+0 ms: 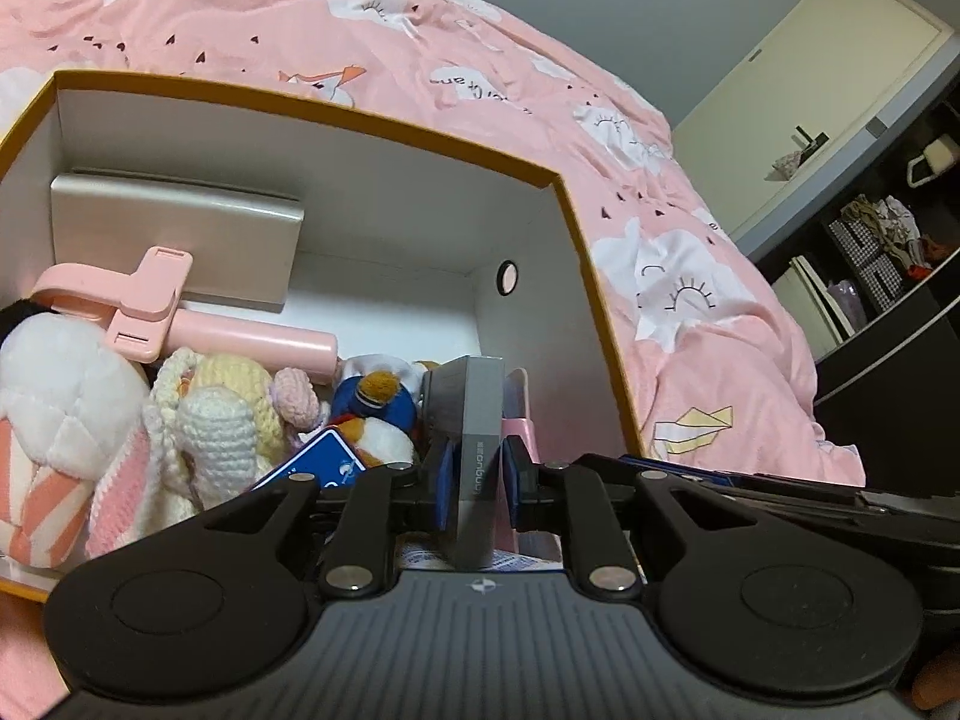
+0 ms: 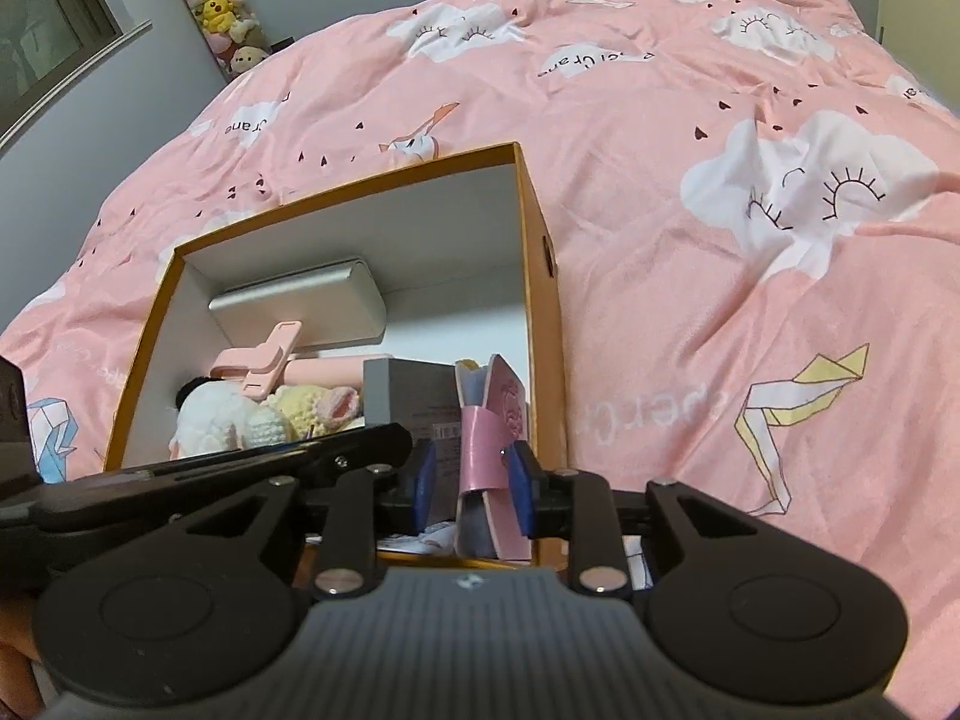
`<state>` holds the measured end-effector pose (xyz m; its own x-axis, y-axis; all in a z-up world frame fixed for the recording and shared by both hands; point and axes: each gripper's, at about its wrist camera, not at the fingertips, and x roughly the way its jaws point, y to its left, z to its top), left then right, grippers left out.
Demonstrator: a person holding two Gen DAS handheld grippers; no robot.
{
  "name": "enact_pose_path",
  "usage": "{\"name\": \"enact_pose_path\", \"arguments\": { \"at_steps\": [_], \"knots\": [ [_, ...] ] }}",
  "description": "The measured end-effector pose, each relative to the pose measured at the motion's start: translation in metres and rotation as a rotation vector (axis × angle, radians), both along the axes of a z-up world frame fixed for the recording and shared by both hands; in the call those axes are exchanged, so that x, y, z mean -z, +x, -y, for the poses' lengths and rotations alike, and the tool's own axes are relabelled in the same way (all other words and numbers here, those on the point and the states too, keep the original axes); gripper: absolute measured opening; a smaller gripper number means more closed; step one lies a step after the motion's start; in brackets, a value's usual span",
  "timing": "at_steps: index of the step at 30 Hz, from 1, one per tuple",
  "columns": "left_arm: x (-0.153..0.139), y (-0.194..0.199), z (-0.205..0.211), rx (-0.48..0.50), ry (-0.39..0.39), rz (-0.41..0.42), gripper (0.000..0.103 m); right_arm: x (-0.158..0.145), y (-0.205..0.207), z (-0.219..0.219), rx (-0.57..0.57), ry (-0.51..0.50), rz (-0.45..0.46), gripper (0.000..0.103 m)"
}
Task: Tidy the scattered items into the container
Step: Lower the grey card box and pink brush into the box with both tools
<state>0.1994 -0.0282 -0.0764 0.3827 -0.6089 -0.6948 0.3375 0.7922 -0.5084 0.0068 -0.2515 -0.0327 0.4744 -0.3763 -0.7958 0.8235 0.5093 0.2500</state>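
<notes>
An orange-rimmed box (image 1: 360, 120) with white inner walls stands on the bed; in the right wrist view its orange side (image 2: 534, 276) faces me. My left gripper (image 1: 477, 483) is shut on a slim grey box (image 1: 477, 420), held upright over the container's near right corner. Beside that grey box (image 2: 408, 396), my right gripper (image 2: 474, 483) stands open around a pink wallet (image 2: 489, 420); one pad is clear of it. Inside lie a silver case (image 1: 174, 234), a pink clip handle (image 1: 156, 300), plush and crocheted toys (image 1: 60, 384) and a blue card (image 1: 324, 462).
A pink duvet with a cloud print (image 2: 780, 192) spreads all around the container. A dark shelf unit (image 1: 870, 276) and a cream door (image 1: 840, 60) stand past the bed's right side. A tube of plush toys (image 2: 222, 6) and a window (image 2: 48, 18) are at the far wall.
</notes>
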Motion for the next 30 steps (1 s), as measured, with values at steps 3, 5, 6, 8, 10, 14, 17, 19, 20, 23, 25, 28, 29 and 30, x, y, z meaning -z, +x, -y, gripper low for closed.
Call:
{"name": "enact_pose_path", "arguments": {
  "at_steps": [3,5,6,8,10,14,17,19,20,23,25,28,29,30],
  "knots": [
    [-0.003,-0.001,0.000,0.003,-0.001,0.006,0.020,-0.002,-0.001,-0.002,-0.002,-0.017,-0.001,0.029],
    [-0.004,-0.002,0.001,-0.002,0.006,0.014,0.020,-0.003,-0.001,-0.005,-0.007,-0.028,-0.004,0.029],
    [-0.004,-0.002,0.002,-0.004,0.011,0.016,0.020,-0.003,-0.002,-0.006,-0.008,-0.032,-0.004,0.029],
    [-0.002,0.000,0.002,-0.012,0.012,0.010,0.019,-0.004,-0.003,-0.006,-0.008,-0.036,0.002,0.029],
    [0.003,0.005,0.003,-0.020,0.004,-0.017,0.018,-0.004,-0.004,-0.007,-0.006,-0.036,0.007,0.029],
    [0.011,0.017,0.004,-0.033,-0.033,-0.102,0.018,-0.003,-0.006,-0.008,-0.006,-0.039,0.012,0.029],
    [0.004,0.025,0.009,-0.029,-0.009,-0.140,0.018,-0.004,-0.007,-0.008,-0.006,-0.039,0.019,0.028],
    [-0.004,0.028,0.011,-0.015,-0.010,-0.164,0.018,-0.005,-0.008,-0.008,-0.014,-0.040,0.023,0.028],
    [-0.008,0.030,0.012,0.000,-0.013,-0.177,0.018,-0.006,-0.008,-0.008,-0.015,-0.043,0.024,0.028],
    [-0.017,0.032,0.017,0.050,0.015,-0.193,0.017,-0.007,-0.009,-0.007,-0.014,-0.044,0.029,0.028],
    [-0.016,0.036,0.022,0.079,0.039,-0.200,0.017,-0.006,-0.009,-0.007,-0.013,-0.044,0.031,0.028],
    [-0.006,0.045,0.029,0.086,0.090,-0.239,0.017,-0.007,-0.009,-0.007,-0.015,-0.043,0.031,0.028],
    [-0.001,0.048,0.031,0.084,0.098,-0.253,0.017,-0.006,-0.009,-0.006,-0.016,-0.041,0.031,0.028],
    [0.003,0.050,0.033,0.078,0.101,-0.263,0.018,-0.006,-0.009,-0.006,-0.015,-0.038,0.033,0.028]
  ]
}}
